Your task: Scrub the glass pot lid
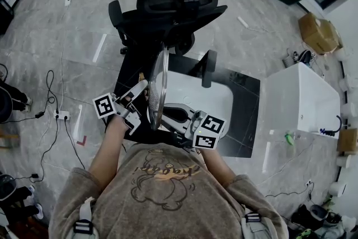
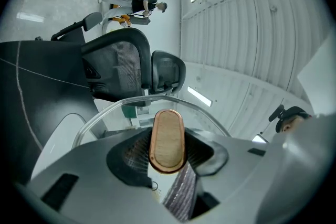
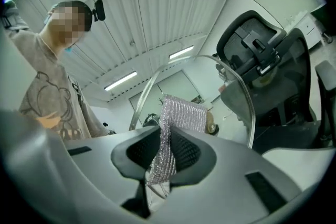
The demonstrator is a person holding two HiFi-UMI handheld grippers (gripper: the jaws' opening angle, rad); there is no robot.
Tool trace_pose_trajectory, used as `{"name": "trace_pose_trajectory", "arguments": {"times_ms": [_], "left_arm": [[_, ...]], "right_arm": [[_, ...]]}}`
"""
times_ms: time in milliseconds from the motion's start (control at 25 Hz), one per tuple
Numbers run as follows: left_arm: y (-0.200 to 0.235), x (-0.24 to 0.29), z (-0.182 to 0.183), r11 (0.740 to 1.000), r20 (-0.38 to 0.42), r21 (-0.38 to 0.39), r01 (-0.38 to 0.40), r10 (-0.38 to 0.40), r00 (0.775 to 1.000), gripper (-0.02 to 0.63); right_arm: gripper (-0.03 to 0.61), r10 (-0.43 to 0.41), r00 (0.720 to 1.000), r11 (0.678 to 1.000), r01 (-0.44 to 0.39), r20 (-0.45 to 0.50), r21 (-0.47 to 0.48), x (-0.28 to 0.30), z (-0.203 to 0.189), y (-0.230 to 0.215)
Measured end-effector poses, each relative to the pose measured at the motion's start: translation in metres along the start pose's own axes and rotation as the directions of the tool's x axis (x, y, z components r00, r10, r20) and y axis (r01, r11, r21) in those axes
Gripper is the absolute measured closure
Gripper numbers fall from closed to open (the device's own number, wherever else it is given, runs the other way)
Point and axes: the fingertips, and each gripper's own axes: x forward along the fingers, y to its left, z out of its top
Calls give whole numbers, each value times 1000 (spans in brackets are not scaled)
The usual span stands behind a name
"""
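Lid (image 1: 158, 89) over basin (image 1: 221, 99) — chair (image 1: 174, 5) behind it.

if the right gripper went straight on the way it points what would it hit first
The glass pot lid, most likely: the silvery scrub cloth pinched by the right gripper leads, and the lid's clear face stands right ahead of it. Whether cloth and glass touch is unclear.

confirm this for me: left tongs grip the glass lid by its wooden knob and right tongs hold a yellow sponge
Not quite. The right tongs are shut on a silvery mesh scrubber, not a yellow sponge; the right gripper view shows it. The left tongs do grip the glass lid by its wooden knob.
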Motion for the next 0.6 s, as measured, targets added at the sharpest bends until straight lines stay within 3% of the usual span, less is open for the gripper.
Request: {"name": "trace_pose_trajectory", "arguments": {"times_ms": [200, 360, 600], "left_arm": [[3, 2, -6, 1000, -20, -3, 3, -3, 1000, 434], [1, 6, -11, 1000, -39, -16, 10, -11, 999, 434], [-9, 10, -21, 999, -82, -16, 42, -43, 996, 434]], "right_arm": [[502, -11, 998, 999, 13, 63, -40, -3, 35, -7], [500, -65, 994, 994, 71, 87, -78, -1, 59, -27], [500, -138, 984, 987, 146, 116, -63, 5, 69, -63]]}}
